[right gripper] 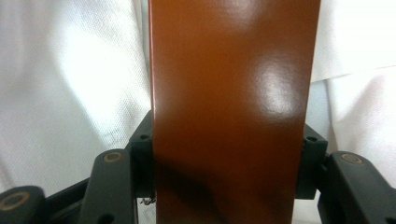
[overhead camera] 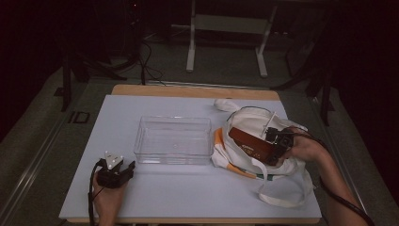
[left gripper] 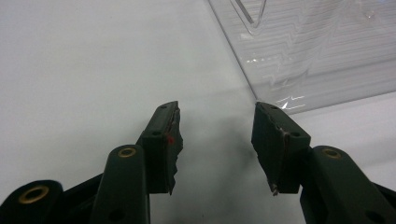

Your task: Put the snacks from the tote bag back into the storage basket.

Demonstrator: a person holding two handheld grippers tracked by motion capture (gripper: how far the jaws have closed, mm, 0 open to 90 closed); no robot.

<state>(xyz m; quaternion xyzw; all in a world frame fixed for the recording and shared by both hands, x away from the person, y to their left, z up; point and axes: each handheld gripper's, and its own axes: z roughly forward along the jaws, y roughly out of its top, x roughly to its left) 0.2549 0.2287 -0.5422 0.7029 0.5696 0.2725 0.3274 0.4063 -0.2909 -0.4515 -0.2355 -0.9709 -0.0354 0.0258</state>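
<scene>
A brown box [overhead camera: 250,145] is pinched across its width between the jaws of the right gripper [overhead camera: 278,143], with a pad pressed against each long side, as seen in the right gripper view [right gripper: 233,112]. The box is held just above a white cloth bag [overhead camera: 251,123], which lies at about three o'clock on the white table [overhead camera: 117,117]. The left gripper [overhead camera: 123,170] is rested at about seven o'clock, its jaws spread with nothing between them. A clear plastic tub [overhead camera: 173,139] is placed at the centre, just beside the bag.
</scene>
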